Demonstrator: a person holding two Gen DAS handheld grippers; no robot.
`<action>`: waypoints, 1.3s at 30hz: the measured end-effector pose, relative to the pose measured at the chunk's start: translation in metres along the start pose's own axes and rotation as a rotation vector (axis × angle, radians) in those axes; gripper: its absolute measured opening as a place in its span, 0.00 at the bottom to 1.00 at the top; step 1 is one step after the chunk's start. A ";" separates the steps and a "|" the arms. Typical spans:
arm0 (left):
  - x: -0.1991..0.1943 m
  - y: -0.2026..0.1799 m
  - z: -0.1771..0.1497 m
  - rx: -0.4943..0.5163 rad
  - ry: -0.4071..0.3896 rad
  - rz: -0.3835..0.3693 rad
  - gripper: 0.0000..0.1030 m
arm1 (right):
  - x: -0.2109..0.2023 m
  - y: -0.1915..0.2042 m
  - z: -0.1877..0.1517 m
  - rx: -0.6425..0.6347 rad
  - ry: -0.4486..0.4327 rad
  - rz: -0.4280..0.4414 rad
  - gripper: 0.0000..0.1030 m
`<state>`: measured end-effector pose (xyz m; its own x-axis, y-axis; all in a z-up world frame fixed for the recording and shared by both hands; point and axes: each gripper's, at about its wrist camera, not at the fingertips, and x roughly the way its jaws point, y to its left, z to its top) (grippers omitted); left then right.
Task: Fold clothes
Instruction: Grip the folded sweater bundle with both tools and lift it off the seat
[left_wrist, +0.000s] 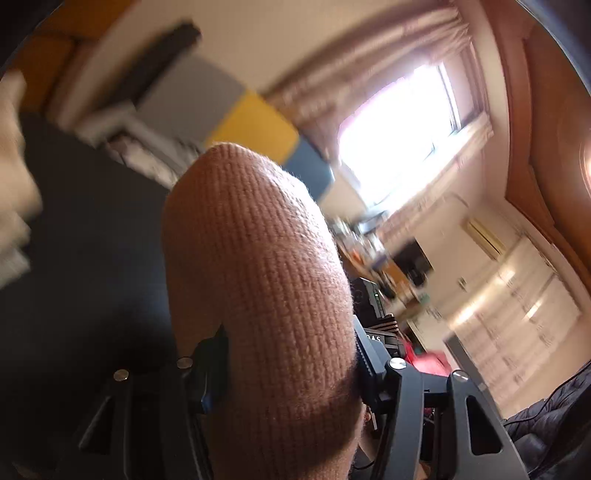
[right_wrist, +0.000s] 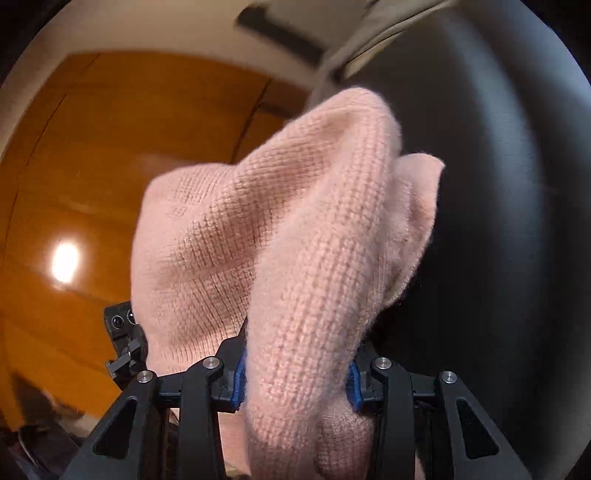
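Between the jaws of the left gripper, at the lower centre of the left wrist view, a thick fold of a pink knitted sweater is pinched, the knit bulging upward past the pads and filling the middle of the frame. At the lower centre of the right wrist view the same sweater is clamped by the right gripper, whose blue pads are pressed into the wool on both sides, with loose folds flopping up and to the left. No worktop can be made out in either view; only a blurred room, a bright window at the upper right and a wooden door at the left are seen, so the sweater is judged to be held up in the air.

The fabric is judged to be soft, light and limp, with a fuzzy surface that is unlikely to slip but is easily stretched. It would be best taken by a doubled edge, such as a shoulder seam or hem, rather than by a single layer, so that the knit is not pulled out of shape. Which part is held now cannot be told.
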<state>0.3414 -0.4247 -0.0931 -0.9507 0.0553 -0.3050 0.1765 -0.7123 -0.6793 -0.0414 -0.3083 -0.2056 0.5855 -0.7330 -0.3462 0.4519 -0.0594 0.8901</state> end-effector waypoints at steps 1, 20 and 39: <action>-0.018 0.002 0.012 0.009 -0.047 0.017 0.56 | 0.022 0.013 0.013 -0.027 0.029 0.021 0.40; -0.220 0.249 0.070 -0.574 -0.589 0.285 0.58 | 0.425 0.197 0.186 -0.494 0.453 -0.237 0.53; -0.236 0.123 0.122 -0.103 -0.610 0.745 0.80 | 0.350 0.255 0.204 -0.941 0.053 -0.123 0.99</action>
<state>0.5566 -0.6113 -0.0232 -0.5500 -0.7788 -0.3017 0.7811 -0.3518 -0.5159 0.1416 -0.7180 -0.0400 0.5170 -0.7250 -0.4550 0.8556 0.4530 0.2505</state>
